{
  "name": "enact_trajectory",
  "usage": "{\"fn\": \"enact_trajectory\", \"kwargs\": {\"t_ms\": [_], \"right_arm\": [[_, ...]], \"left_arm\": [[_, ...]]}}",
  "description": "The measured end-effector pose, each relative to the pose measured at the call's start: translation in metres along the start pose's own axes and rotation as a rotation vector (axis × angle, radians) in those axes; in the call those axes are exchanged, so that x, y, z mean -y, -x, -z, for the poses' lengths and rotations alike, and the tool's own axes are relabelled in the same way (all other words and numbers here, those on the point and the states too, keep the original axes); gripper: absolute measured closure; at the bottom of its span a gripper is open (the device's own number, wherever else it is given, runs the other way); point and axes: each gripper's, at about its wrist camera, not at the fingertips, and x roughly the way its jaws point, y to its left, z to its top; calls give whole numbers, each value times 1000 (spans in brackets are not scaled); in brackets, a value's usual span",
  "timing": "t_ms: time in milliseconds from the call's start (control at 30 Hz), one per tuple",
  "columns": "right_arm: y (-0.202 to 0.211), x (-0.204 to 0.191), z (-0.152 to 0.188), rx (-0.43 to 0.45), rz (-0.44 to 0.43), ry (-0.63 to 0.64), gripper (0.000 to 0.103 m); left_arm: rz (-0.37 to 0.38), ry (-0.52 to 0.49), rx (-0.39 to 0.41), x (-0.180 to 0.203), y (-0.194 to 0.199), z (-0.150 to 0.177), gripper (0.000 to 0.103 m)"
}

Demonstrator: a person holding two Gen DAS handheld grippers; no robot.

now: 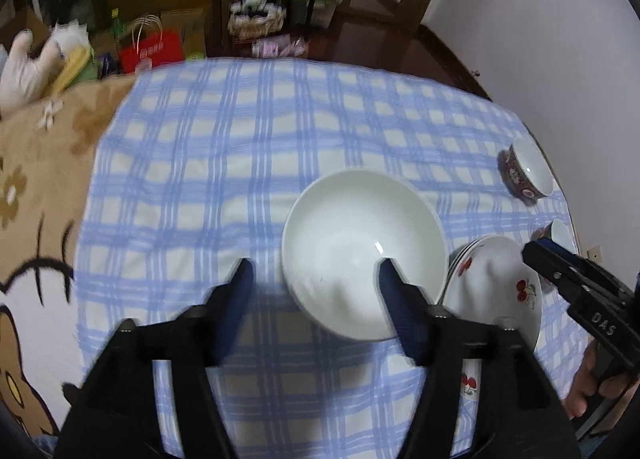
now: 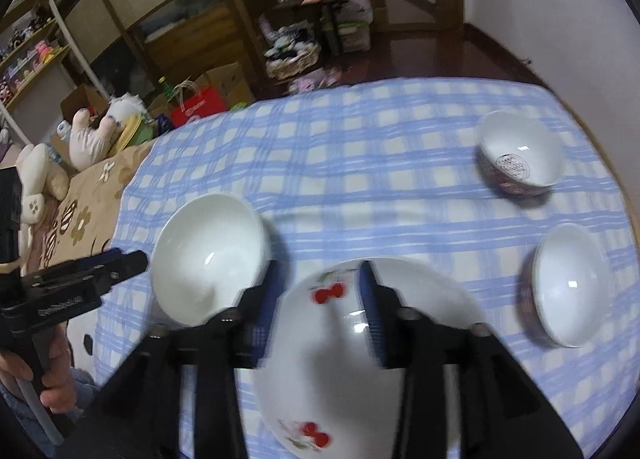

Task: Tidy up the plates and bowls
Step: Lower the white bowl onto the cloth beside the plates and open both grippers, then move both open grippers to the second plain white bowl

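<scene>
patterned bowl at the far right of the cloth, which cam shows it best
The right wrist view: the patterned bowl sits whole and unblocked on the checked cloth, showing the round printed mark inside it. In the left wrist view the same bowl is small, pressed against the frame's right edge and distorted.

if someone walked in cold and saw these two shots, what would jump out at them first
The plain white bowl sits mid-cloth on the blue checked tablecloth, with the left tongs open around its near rim. Right beside it lies the cherry-printed plate stack, under the open right tongs. Farther to the right stand two small bowls with dark patterned outsides, apart from each other.
</scene>
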Motion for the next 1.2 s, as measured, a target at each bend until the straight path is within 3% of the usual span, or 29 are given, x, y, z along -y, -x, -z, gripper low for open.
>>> {"fn": "enact_trajectory", "kwargs": {"t_ms": [133, 200, 333, 400, 733, 1000, 1200], "right_arm": [[25, 27, 1, 62, 53, -22, 30], [36, 37, 2, 87, 76, -33, 14], [54, 62, 3, 122, 103, -66, 10], [61, 75, 4, 130, 116, -89, 1], [87, 134, 13, 170, 172, -185, 0], [96, 170, 23, 176, 210, -228, 0], [94, 193, 30, 189, 228, -288, 0]], "left_arm": [[-5, -53, 12, 19, 9, -4, 20], [8, -90, 24, 32, 13, -4, 14], [23, -137, 52, 61, 19, -3, 12], [40, -148, 61, 76, 20, -3, 11], [82, -257, 83, 148, 20, -12, 11], [138, -351, 59, 205, 5, -13, 11], [154, -360, 31, 231, -14, -10, 11]]}}
